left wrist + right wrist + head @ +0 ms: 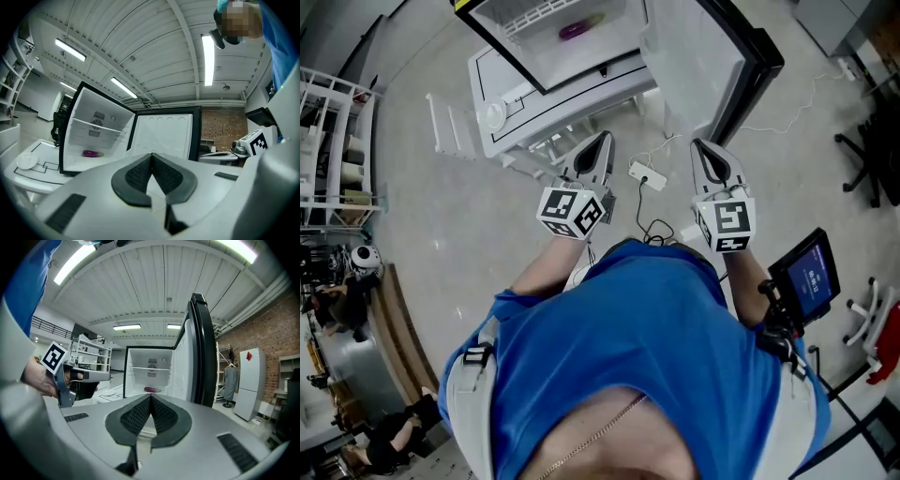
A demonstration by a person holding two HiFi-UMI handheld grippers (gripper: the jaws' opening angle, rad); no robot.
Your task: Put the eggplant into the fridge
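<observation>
The purple eggplant (577, 30) lies on the floor of the open small fridge (546, 42); it also shows as the eggplant (92, 153) in the left gripper view and the eggplant (150, 389) in the right gripper view. The fridge door (717, 58) stands swung wide at the right. My left gripper (599, 142) is shut with nothing between its jaws, held well back from the fridge. My right gripper (703, 150) is shut and empty too, beside the left one. In the gripper views, the left gripper (152, 157) and right gripper (150, 398) show pads pressed together.
The fridge stands on a white table (502, 84) with a white plate (491, 115) on it. A power strip (646, 175) and cables lie on the floor below the grippers. Metal shelving (328, 150) stands at the left, a screen (809, 275) and chairs at the right.
</observation>
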